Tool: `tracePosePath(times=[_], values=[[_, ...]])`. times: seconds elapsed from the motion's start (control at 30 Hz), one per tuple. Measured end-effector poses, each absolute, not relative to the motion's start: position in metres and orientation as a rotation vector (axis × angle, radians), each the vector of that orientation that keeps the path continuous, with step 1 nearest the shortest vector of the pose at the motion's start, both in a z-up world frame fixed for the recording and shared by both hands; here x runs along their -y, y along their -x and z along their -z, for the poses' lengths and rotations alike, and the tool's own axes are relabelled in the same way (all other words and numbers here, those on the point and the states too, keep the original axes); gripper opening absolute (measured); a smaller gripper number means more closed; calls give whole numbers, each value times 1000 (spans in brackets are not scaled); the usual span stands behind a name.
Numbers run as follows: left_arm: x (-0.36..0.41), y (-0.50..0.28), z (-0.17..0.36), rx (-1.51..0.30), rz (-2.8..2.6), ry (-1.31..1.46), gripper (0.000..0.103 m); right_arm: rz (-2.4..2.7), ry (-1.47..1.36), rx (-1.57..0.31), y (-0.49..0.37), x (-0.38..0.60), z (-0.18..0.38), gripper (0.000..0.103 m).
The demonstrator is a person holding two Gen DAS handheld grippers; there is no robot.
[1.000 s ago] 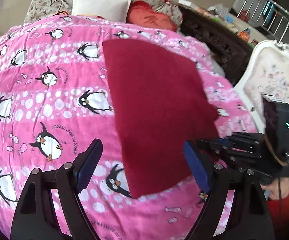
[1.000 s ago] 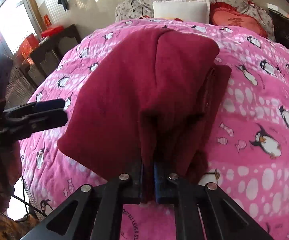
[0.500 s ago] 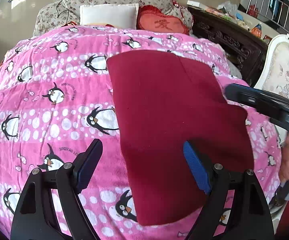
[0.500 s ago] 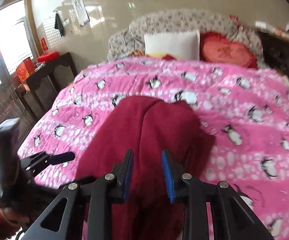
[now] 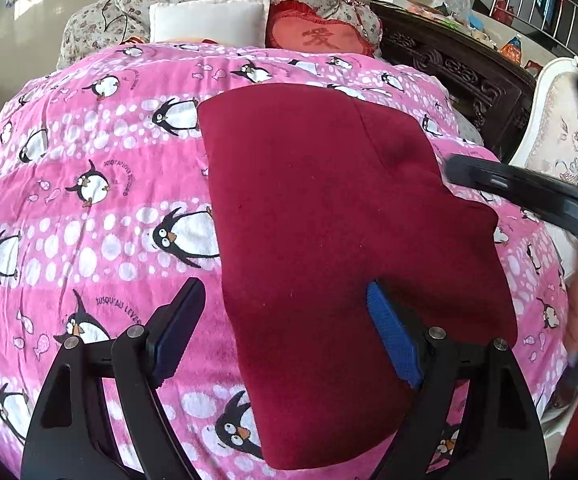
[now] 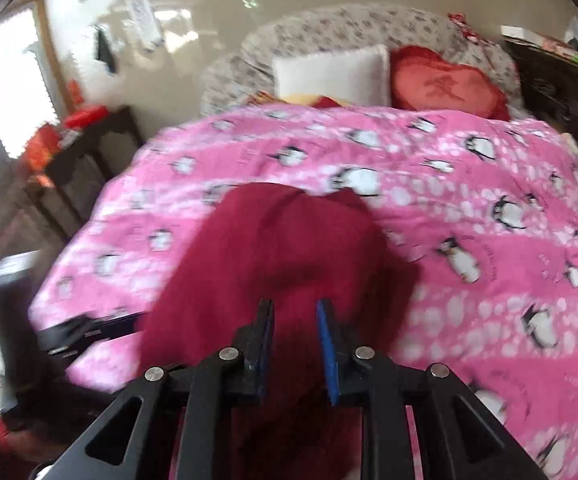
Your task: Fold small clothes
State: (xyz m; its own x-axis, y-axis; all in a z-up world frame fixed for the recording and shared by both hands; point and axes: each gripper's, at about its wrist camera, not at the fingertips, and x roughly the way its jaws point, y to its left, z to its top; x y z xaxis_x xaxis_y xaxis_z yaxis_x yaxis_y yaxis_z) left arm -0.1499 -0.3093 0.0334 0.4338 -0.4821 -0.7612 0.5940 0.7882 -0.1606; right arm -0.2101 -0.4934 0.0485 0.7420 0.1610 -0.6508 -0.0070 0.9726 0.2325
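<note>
A dark red garment (image 5: 329,240) lies folded flat on the pink penguin blanket (image 5: 89,220). My left gripper (image 5: 285,332) is open and empty, low over the garment's near left edge. My right gripper (image 6: 295,316) is open and empty, held above the near end of the garment (image 6: 281,248); this view is blurred. In the left wrist view the right gripper's black finger (image 5: 529,196) reaches in at the garment's right edge.
A white pillow (image 5: 209,20) and a red heart cushion (image 5: 321,36) lie at the head of the bed. A dark carved cabinet (image 5: 457,68) and a white chair (image 5: 557,136) stand to the right. A dark side table (image 6: 85,168) stands to the left.
My right gripper has let go of the red garment, opened and pulled back and up. The garment now lies flat. My left gripper stayed open and drew closer over it.
</note>
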Motion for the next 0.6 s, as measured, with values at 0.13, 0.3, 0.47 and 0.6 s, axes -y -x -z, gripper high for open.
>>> tracePosePath(times=[0.13, 0.3, 0.47, 0.6], values=[[310, 152, -33, -900, 666, -139, 83, -111, -174, -766, 224, 474, -33, 29], [311, 154, -29, -911, 666, -146, 83, -70, -193, -815, 219, 483, 2, 29], [296, 147, -36, -950, 734, -22, 83, -68, -288, -744, 235, 495, -15, 60], [279, 132, -46, -952, 756, 113, 83, -57, -368, -705, 238, 517, -20, 74]])
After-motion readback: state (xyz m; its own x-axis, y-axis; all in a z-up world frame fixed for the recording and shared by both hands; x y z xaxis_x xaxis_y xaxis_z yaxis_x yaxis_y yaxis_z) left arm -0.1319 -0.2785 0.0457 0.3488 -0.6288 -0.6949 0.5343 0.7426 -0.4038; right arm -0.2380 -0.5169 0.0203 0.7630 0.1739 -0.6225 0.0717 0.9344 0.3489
